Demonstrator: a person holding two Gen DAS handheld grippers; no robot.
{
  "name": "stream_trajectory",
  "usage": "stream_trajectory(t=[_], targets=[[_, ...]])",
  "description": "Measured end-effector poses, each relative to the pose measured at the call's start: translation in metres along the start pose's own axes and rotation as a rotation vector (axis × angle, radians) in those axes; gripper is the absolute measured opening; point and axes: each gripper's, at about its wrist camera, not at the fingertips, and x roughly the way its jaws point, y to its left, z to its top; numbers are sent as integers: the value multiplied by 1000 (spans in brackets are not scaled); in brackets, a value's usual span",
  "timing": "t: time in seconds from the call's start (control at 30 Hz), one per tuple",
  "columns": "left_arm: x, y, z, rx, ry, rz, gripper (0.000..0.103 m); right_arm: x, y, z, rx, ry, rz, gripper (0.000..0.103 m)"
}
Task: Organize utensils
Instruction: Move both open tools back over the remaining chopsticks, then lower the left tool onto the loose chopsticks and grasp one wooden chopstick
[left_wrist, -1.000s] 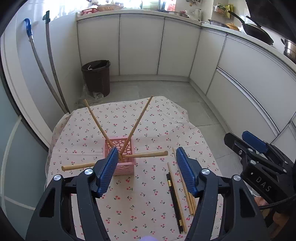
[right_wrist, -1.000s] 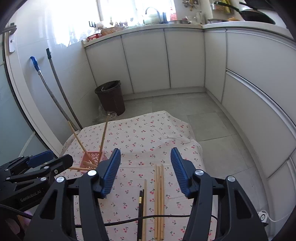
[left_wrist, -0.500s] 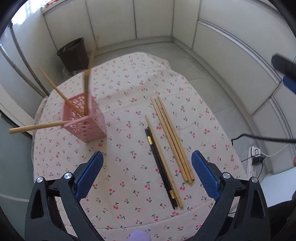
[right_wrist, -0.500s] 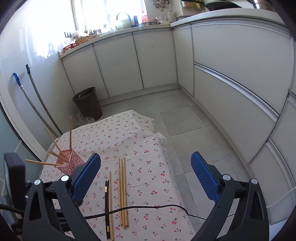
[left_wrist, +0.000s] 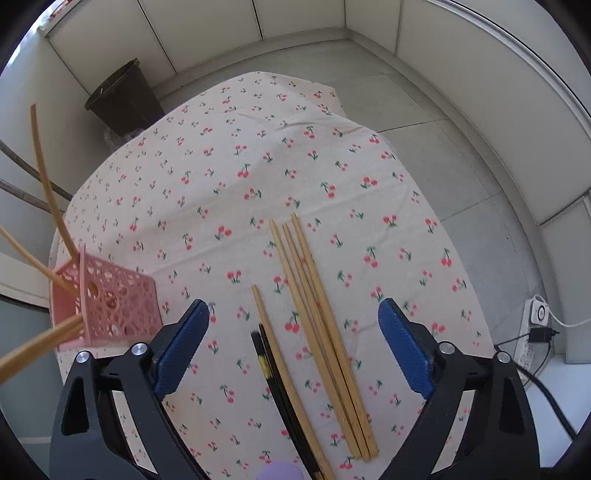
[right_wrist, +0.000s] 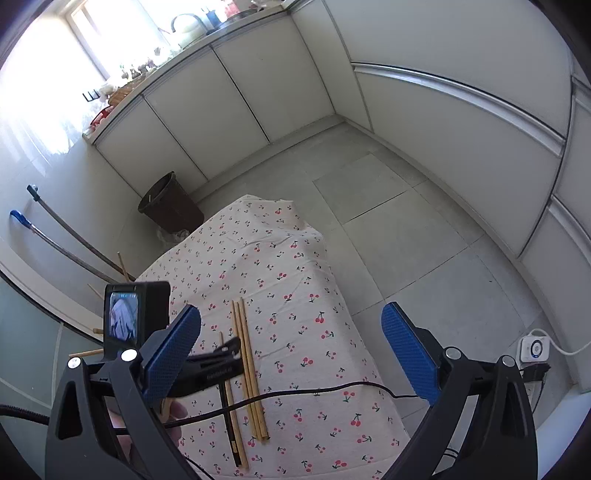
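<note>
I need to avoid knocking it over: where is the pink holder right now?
In the left wrist view the pink holder stands at the tablecloth's left edge, holding wooden chopsticks, left of the loose chopsticks.

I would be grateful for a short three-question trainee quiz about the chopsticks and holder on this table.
1. True or false: the pink holder already has chopsticks in it.
2. What colour is the darkest chopstick lying on the tablecloth?
3. The left tool hovers over: A) the bin, B) the loose chopsticks, C) the floor.

Key: 1 true; 2 black; 3 B.
</note>
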Motion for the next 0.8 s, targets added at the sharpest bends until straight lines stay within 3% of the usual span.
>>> stream_trajectory(t=[0.03, 0.1, 0.2, 0.3, 0.4, 0.8], targets=[[3, 0, 7, 7, 7, 12, 74, 1, -3, 1, 7, 5, 4, 95], [16, 6, 16, -8, 64, 6, 50, 2, -7, 2, 20, 12, 3, 95], [31, 21, 19, -90, 110, -44, 33, 4, -14, 5, 43, 20, 8, 95], [40, 29, 19, -139, 111, -41, 23, 6, -19, 7, 69, 34, 33, 95], [49, 32, 19, -161, 112, -30, 20, 8, -21, 7, 83, 44, 37, 95], [64, 38, 29, -232, 132, -99, 20, 14, -27, 6, 98, 59, 18, 95]])
